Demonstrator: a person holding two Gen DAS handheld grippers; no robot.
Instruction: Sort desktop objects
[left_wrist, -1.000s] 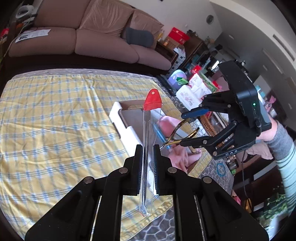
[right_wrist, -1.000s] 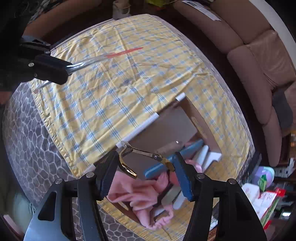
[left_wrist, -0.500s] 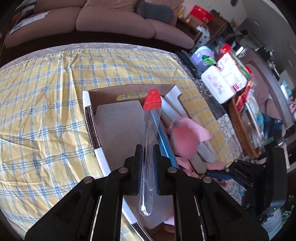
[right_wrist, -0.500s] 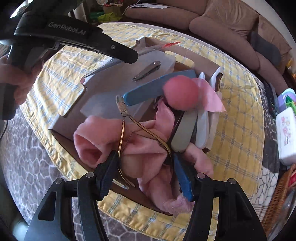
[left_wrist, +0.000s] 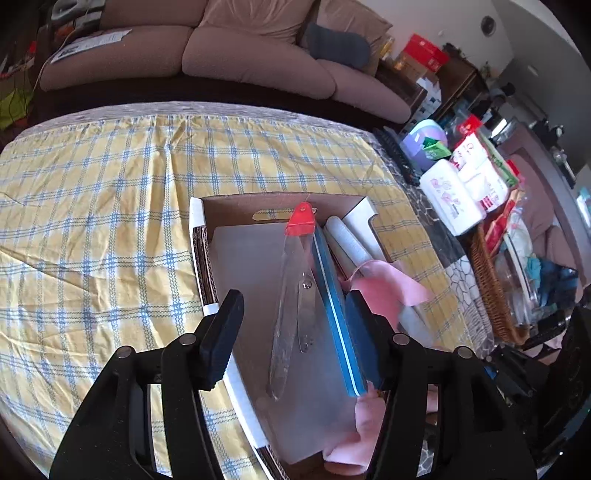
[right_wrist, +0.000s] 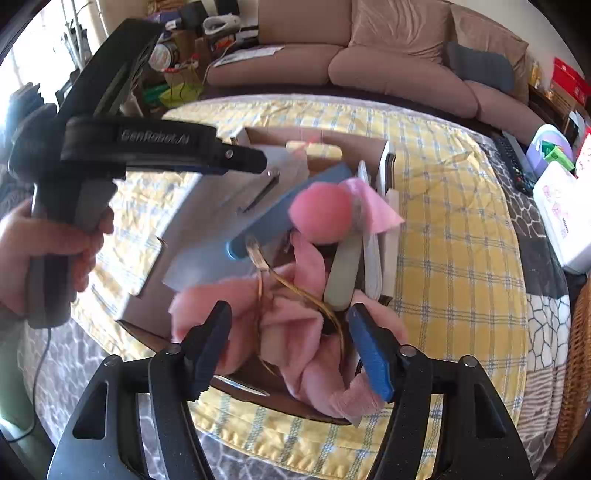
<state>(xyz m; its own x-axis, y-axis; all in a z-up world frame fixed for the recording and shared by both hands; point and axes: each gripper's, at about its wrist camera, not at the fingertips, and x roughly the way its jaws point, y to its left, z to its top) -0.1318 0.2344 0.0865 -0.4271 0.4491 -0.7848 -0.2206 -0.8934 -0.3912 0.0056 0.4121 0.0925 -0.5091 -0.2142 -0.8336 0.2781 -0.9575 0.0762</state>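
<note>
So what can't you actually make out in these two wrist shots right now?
- Left wrist view: near corner of the cardboard box, cut off by the left gripper.
- Right wrist view: gold nippers part buried in the pink cloth; clear red-tipped packet blurred behind the left gripper's finger.

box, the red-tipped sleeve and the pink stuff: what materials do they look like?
Box: corrugated cardboard, fluting visible at the cut edge, white outer face.
Sleeve: likely clear glossy plastic, see-through, with a red header.
Pink cloth: looks like soft matte fleece or flannel, fuzzy and bunched; the exact fabric is unclear.
</note>
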